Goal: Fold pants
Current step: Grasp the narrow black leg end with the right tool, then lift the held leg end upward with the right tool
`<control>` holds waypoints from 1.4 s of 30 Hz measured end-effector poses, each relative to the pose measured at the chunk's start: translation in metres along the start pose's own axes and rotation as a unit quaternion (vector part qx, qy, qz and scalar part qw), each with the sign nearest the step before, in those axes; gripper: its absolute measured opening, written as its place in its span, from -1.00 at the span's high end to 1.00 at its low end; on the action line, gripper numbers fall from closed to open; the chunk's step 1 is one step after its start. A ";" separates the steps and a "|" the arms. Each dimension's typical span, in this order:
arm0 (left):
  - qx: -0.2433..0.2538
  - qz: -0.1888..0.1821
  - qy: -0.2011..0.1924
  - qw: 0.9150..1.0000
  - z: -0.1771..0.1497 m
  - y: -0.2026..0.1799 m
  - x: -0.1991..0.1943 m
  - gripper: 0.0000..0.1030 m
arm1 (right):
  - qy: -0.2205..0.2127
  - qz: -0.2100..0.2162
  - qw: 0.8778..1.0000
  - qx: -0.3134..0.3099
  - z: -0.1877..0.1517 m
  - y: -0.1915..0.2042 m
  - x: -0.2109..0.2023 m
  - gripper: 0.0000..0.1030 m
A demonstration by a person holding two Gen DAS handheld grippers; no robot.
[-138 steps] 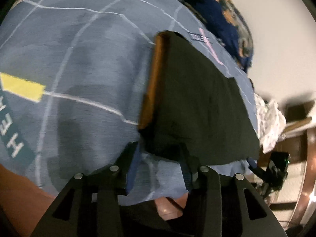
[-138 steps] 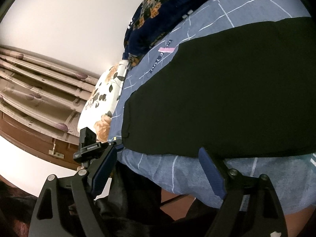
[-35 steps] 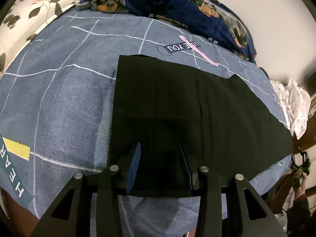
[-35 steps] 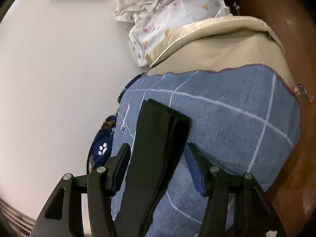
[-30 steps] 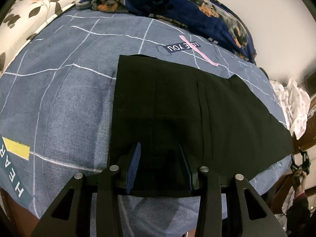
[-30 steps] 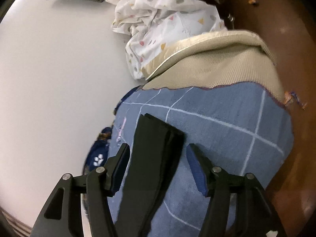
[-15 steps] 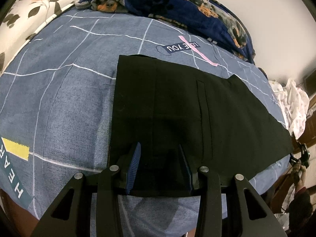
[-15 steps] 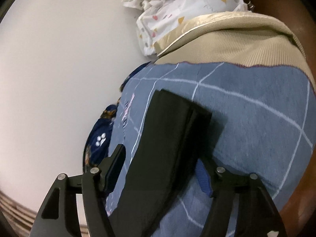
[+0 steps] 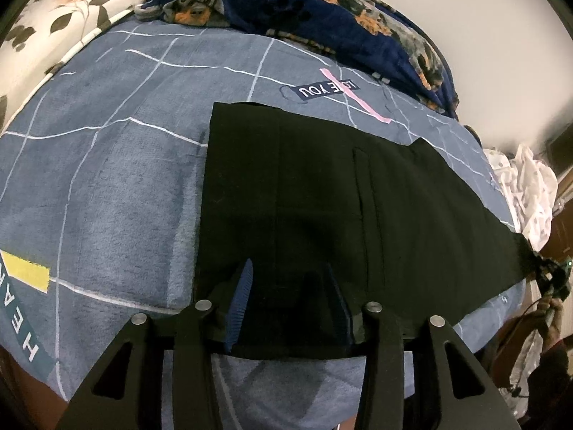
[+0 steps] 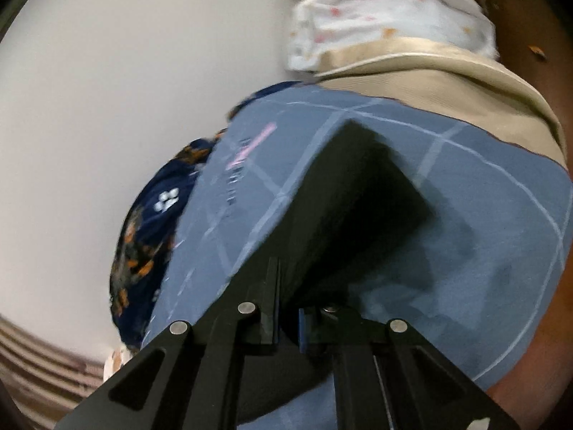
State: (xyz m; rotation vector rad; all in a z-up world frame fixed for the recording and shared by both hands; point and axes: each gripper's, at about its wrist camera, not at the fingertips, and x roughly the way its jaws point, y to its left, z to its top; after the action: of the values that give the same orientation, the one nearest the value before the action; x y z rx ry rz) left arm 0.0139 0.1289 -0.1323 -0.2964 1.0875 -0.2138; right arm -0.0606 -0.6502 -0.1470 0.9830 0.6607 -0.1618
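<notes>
Here, in the left wrist view, the black fabric pants (image 9: 322, 193) lie flat on a blue-grey bedsheet with white grid lines (image 9: 107, 186), waistband toward the left of the picture and legs running off to the right. The left gripper (image 9: 286, 286) rests on the near edge of the waist, its blue ribbed fingers (image 9: 240, 297) standing apart on either side of a strip of cloth; I cannot tell whether the pads press on it. A navy fleece blanket with orange dog prints (image 9: 322, 10) is bunched at the far edge of the bed, a white floral pillow (image 9: 53, 18) lies at upper left, and a pale crumpled sheet (image 9: 526, 186) sits past the leg ends.

In the right wrist view, which is blurred, the right gripper (image 10: 286, 308) has just been closing and its jaws now stand together, clamped on the hem end of the pants (image 10: 358, 193), which is lifted off the bedsheet (image 10: 483, 233) with a shadow beneath it. A beige mattress edge (image 10: 465, 79) shows beyond.
</notes>
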 end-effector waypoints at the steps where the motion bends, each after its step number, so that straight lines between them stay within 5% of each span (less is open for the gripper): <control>1: 0.002 0.001 0.000 1.000 0.000 -0.001 0.000 0.11 | 0.002 0.005 1.000 -0.012 -0.003 0.012 0.001 0.83; 22: 0.054 0.034 -0.004 0.998 -0.003 -0.018 0.006 -0.11 | 0.136 0.033 0.980 -0.139 -0.123 0.132 0.079 0.83; 42: 0.069 0.040 -0.008 0.997 -0.005 -0.024 0.008 -0.26 | 0.181 0.025 0.968 -0.174 -0.172 0.157 0.102 0.83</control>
State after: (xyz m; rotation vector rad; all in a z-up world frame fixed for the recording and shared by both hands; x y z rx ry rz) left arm 0.0126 0.1031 -0.1325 -0.1303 1.0603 -0.2128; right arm 0.0093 -0.4061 -0.1596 0.6926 0.9612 0.1809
